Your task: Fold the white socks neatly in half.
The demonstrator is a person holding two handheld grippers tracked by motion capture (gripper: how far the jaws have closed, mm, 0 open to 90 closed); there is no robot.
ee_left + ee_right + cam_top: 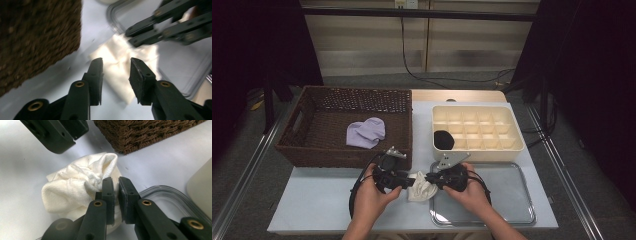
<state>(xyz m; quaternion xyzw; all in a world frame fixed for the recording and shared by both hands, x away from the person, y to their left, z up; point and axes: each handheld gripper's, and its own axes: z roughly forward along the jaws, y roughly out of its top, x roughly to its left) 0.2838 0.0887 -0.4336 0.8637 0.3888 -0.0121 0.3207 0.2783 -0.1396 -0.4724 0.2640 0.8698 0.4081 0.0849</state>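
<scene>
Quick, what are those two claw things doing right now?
Left gripper: jaws open, poised over the white sock.
Right gripper: jaws nearly shut, pinching the white sock.

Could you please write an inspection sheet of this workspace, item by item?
Surface: pale table, bare in front at the left.
Job's things: white sock, bunched, lying at the left edge of the tray.
Clutter: wicker basket holding a lilac sock; cream divided box with a black sock in a front left cell.
Grippers: left gripper open, jaws over the white sock; right gripper shut on a fold of it.
Cables: gripper cable looping by the left hand; a black cable hanging down the back wall to the floor.
Surroundings: dark curtains on both sides, grey floor, metal rails beside the table.
</scene>
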